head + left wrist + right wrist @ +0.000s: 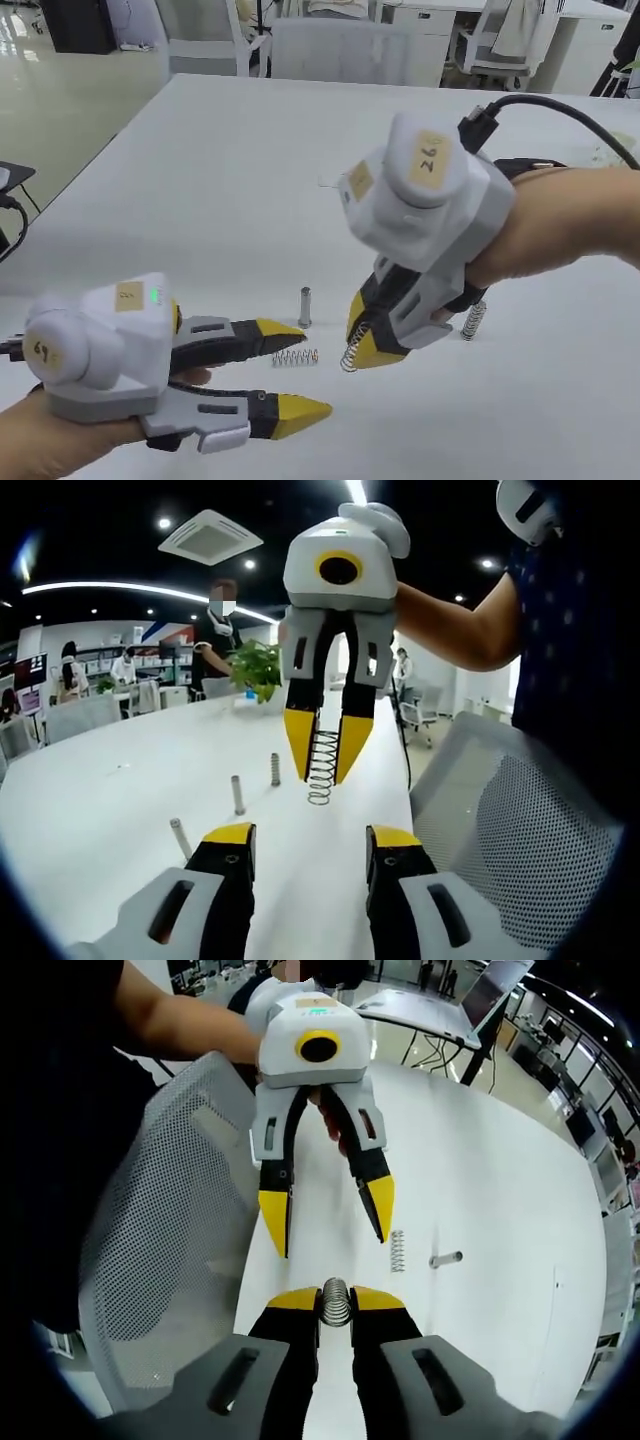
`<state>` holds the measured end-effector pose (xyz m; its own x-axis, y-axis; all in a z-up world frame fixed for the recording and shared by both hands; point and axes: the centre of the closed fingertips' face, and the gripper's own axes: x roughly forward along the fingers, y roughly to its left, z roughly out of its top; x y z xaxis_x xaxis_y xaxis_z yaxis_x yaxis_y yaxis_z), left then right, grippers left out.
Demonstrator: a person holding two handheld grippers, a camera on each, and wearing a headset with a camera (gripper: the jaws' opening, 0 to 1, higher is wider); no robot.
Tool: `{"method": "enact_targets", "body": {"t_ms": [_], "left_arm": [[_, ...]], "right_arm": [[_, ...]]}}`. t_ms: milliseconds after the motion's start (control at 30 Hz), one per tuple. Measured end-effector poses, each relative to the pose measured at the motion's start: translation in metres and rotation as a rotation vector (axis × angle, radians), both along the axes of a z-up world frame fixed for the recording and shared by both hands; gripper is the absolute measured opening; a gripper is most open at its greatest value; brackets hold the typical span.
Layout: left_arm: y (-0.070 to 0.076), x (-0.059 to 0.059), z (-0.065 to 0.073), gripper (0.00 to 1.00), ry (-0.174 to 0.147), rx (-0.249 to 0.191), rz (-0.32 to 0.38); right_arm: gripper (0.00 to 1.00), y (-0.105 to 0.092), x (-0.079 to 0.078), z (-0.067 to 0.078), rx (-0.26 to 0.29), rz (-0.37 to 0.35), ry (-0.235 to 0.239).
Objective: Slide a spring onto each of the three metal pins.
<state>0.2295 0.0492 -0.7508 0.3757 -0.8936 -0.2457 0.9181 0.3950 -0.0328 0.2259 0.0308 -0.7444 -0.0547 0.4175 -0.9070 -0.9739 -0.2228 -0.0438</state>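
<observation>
Between the tips of your right gripper (366, 344) sits a pinched spring (337, 1301); facing it, your left gripper (312, 368) gapes wide.

Three metal pins (237, 793), three springs (295, 357), two grippers — left gripper (312, 369), right gripper (362, 342).

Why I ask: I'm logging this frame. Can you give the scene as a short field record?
left gripper: open, holding nothing
right gripper: shut on held spring, above table
loose spring: lying on table between the grippers
bare pin: upright, beside loose spring
third spring: behind right gripper; whether on a pin, cannot tell
</observation>
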Motion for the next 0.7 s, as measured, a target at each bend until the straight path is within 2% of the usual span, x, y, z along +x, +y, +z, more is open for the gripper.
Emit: {"method": "enact_targets", "body": {"t_ms": [433, 700], "left_arm": [[0.016, 0.006, -0.001, 0.49, 0.006, -0.016, 0.072], [0.022, 0.008, -0.002, 0.52, 0.014, -0.024, 0.107]], "right_arm": [[0.09, -0.018, 0.013, -0.002, -0.028, -0.044, -0.006], [0.09, -0.030, 0.024, -0.002, -0.043, -0.071, -0.016]]}}
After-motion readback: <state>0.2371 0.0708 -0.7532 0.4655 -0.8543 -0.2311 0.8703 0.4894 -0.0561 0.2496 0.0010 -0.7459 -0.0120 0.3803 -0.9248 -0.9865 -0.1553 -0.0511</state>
